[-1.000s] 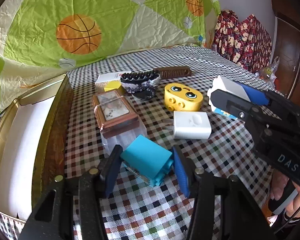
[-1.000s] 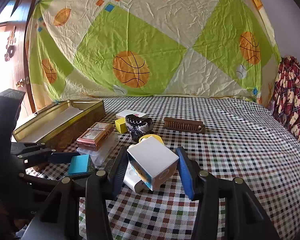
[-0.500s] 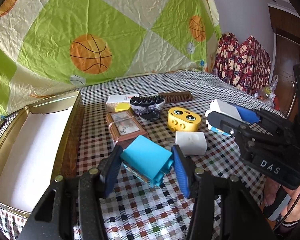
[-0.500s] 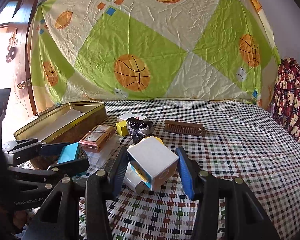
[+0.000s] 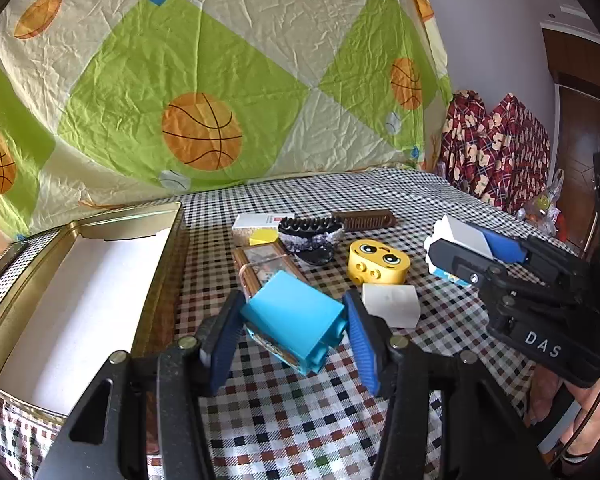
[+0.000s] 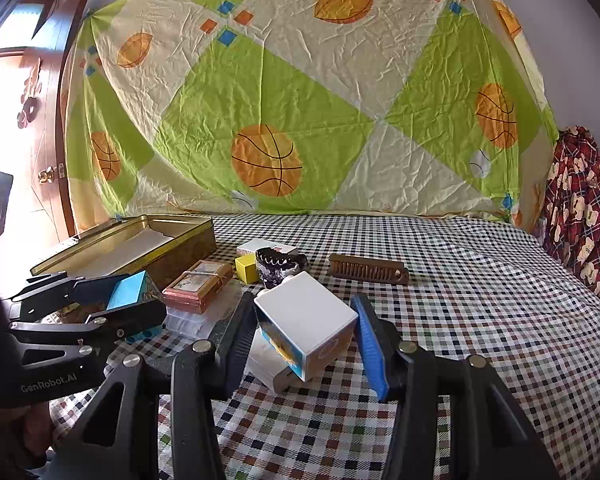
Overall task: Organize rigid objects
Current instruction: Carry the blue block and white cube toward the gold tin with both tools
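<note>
We see the left gripper [image 5: 292, 338] pinching a blue block [image 5: 294, 320] at centre frame; the right gripper [image 6: 300, 340] pinches a white cube [image 6: 306, 318].

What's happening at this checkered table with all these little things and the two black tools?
A person is tidying small objects with a hand-held claw in each hand. The left claw grips a blue block, lifted near the open gold tin. The right claw grips a white block. A yellow face toy, a brown comb and a white plug lie on the table. The tin holds none of them yet.
</note>
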Demonstrator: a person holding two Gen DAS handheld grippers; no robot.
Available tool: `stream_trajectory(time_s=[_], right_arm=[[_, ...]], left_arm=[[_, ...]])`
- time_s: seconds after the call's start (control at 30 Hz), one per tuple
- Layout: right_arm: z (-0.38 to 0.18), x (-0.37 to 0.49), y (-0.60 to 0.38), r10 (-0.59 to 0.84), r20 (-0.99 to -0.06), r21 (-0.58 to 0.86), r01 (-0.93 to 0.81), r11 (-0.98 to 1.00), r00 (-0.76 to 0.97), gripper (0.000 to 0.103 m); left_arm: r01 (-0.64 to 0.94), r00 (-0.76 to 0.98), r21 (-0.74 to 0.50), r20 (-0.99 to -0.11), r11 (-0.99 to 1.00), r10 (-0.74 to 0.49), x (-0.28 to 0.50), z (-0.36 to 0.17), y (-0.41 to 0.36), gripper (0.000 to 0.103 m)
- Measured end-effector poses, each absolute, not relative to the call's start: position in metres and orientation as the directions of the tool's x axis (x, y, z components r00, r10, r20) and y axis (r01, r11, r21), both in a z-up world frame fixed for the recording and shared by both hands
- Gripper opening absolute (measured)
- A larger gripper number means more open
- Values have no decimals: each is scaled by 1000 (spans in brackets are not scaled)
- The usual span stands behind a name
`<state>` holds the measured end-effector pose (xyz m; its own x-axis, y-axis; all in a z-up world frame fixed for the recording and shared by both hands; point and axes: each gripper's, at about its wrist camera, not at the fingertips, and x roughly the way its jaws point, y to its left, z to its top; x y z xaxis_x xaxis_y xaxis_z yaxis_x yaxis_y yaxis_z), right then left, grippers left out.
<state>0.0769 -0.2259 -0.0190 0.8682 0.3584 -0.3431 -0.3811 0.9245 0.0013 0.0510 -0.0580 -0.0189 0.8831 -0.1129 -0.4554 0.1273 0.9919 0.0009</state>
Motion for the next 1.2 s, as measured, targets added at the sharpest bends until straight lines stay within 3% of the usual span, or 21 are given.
stream_trajectory(time_s=[1.2], right_arm=[[-14, 61, -228, 360, -254, -21, -377, 926, 898, 51]], left_arm=[[39, 958, -15, -282, 999, -41, 24, -9, -48, 50]])
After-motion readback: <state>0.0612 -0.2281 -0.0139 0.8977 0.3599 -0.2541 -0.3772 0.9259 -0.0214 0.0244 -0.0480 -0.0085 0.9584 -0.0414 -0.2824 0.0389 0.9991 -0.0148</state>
